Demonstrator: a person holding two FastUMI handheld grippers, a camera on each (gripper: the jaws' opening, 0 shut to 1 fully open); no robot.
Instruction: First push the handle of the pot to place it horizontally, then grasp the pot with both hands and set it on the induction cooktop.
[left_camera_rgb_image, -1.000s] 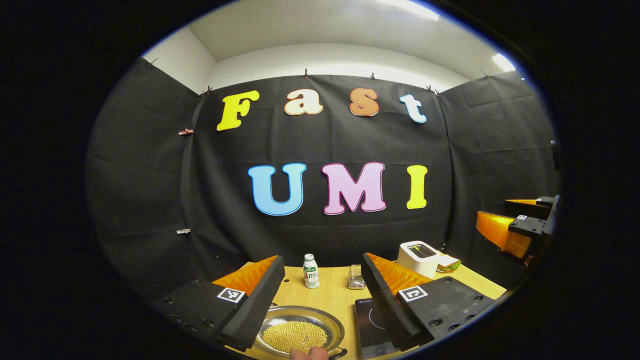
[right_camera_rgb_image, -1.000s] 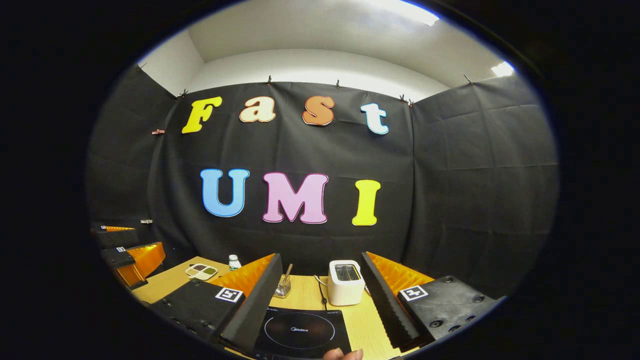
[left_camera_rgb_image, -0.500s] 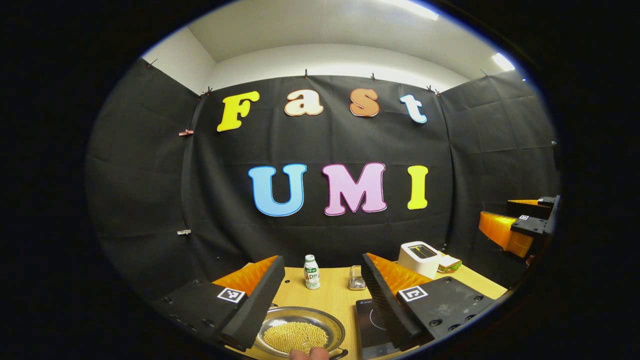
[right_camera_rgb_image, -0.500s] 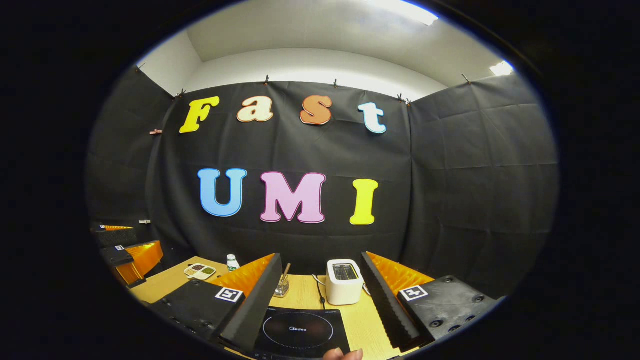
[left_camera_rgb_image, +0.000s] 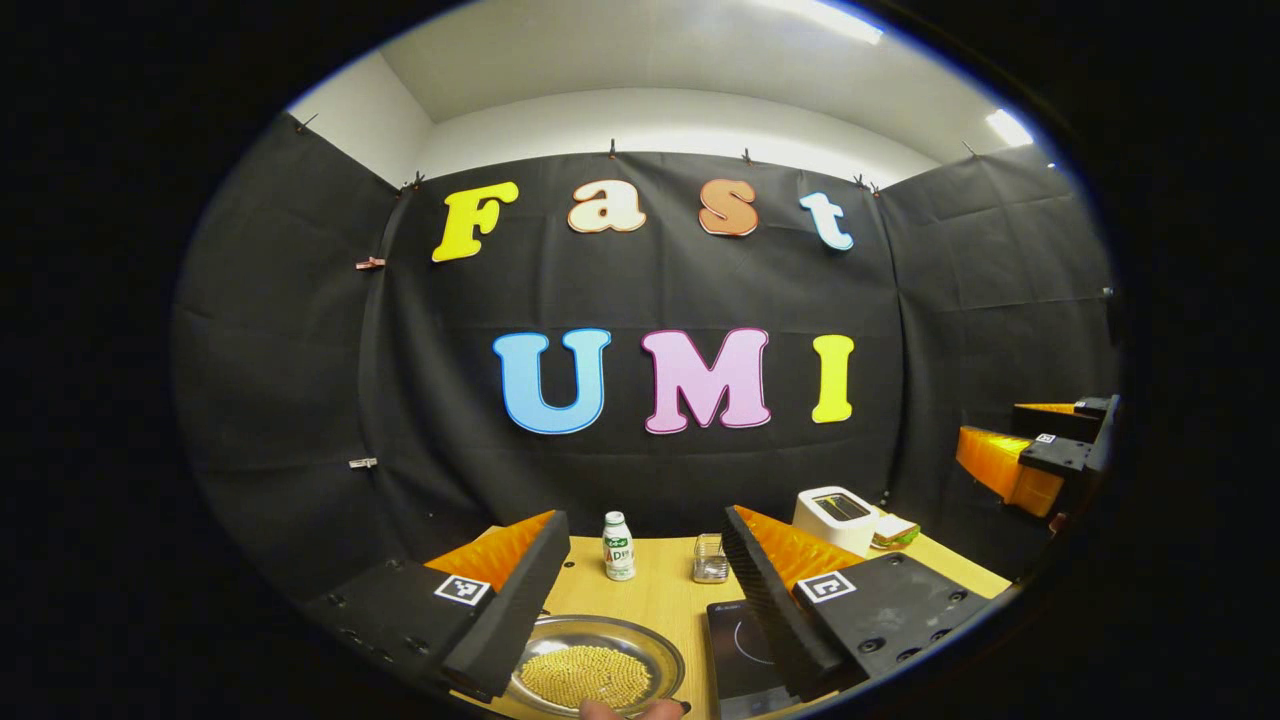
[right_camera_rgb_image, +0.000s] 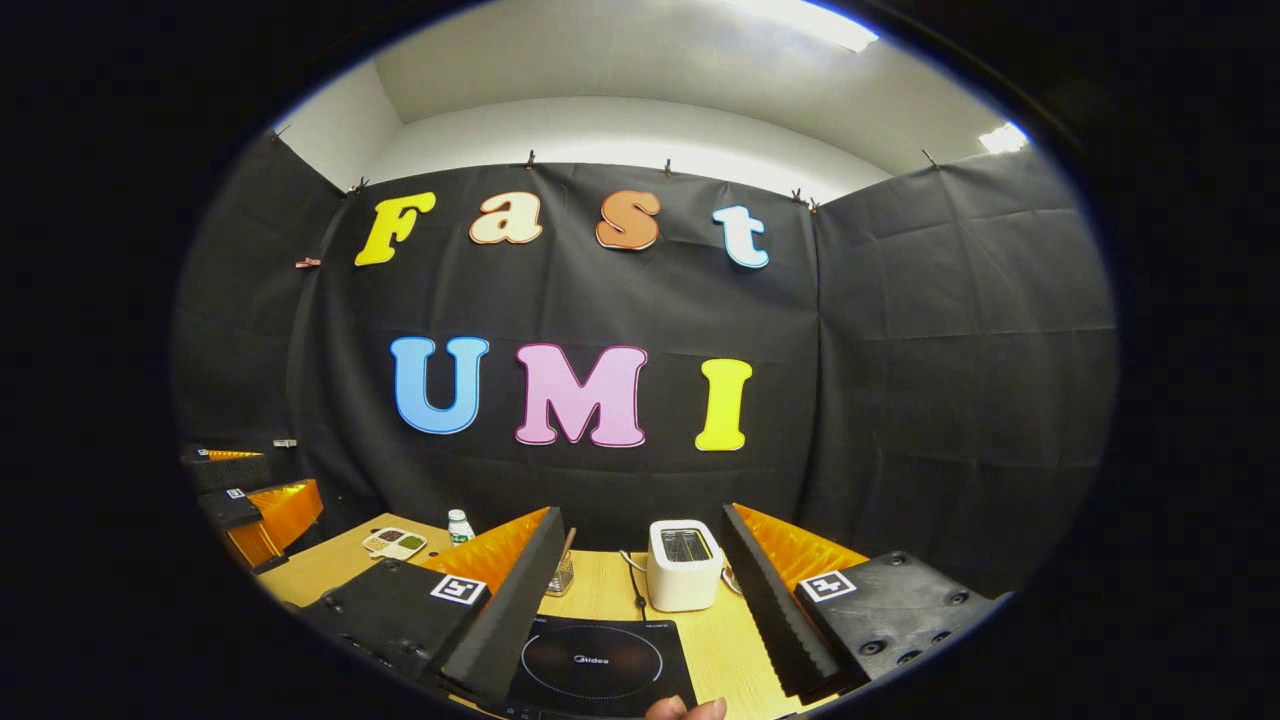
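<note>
A shallow steel pot (left_camera_rgb_image: 598, 670) holding yellow grains sits on the wooden table, low in the left gripper view, between the spread fingers of my left gripper (left_camera_rgb_image: 640, 620); a dark bit of its handle (left_camera_rgb_image: 682, 707) shows at the lower right. The black induction cooktop (left_camera_rgb_image: 738, 655) lies just right of the pot; in the right gripper view the cooktop (right_camera_rgb_image: 598, 665) sits between the fingers of my right gripper (right_camera_rgb_image: 640, 620). Both grippers are open, held above the table and touching nothing. The other gripper (left_camera_rgb_image: 1040, 455) hangs at the far right, and its counterpart (right_camera_rgb_image: 250, 500) at the far left.
A small white bottle (left_camera_rgb_image: 619, 546) and a glass jar (left_camera_rgb_image: 710, 560) stand behind the pot. A white toaster (right_camera_rgb_image: 684, 565) with a cord stands behind the cooktop, a sandwich (left_camera_rgb_image: 896, 530) beside it. A divided dish (right_camera_rgb_image: 394, 542) sits at the back left. A fingertip (left_camera_rgb_image: 625, 710) shows at the bottom.
Both views have drifted slightly; the table's objects sit a little lower and farther left. The grippers stay open and nothing on the table has moved.
</note>
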